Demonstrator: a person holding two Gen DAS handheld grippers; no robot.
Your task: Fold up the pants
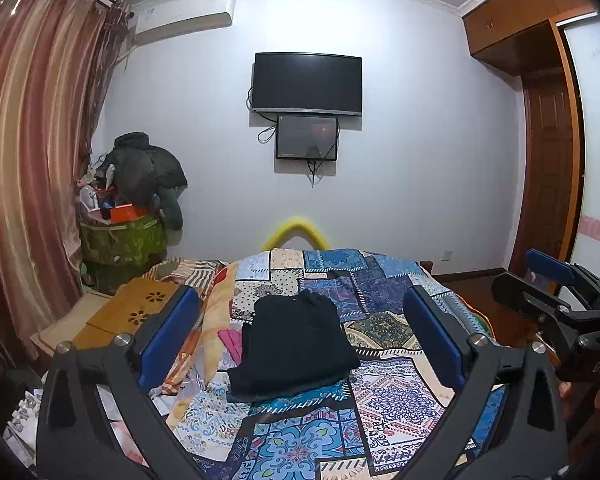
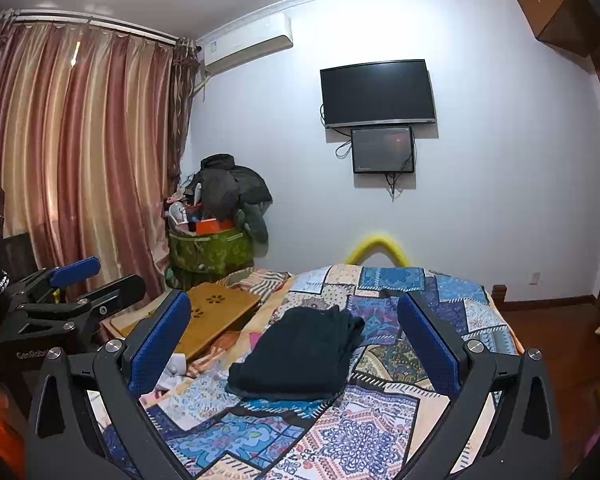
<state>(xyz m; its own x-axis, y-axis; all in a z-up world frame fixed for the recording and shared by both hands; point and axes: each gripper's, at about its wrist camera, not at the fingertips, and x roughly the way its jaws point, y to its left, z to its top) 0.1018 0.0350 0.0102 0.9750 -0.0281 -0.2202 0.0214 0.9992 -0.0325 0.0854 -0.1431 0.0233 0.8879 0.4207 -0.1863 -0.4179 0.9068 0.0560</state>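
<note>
The dark pants (image 1: pixel 296 346) lie folded into a compact stack on the patchwork bedspread (image 1: pixel 384 396), also seen in the right wrist view (image 2: pixel 304 356). My left gripper (image 1: pixel 300 320) is open and empty, held above the bed short of the pants. My right gripper (image 2: pixel 294 322) is open and empty too, held back from the pants. The right gripper shows at the right edge of the left wrist view (image 1: pixel 556 292). The left gripper shows at the left edge of the right wrist view (image 2: pixel 80 284).
A wooden lap tray (image 2: pixel 216 312) lies on the bed's left side beside crumpled bedding and a pink cloth (image 1: pixel 230 340). A green basket piled with clothes (image 1: pixel 128 236) stands by the curtain. A TV (image 1: pixel 306 82) hangs on the far wall. A wardrobe (image 1: pixel 540 140) stands on the right.
</note>
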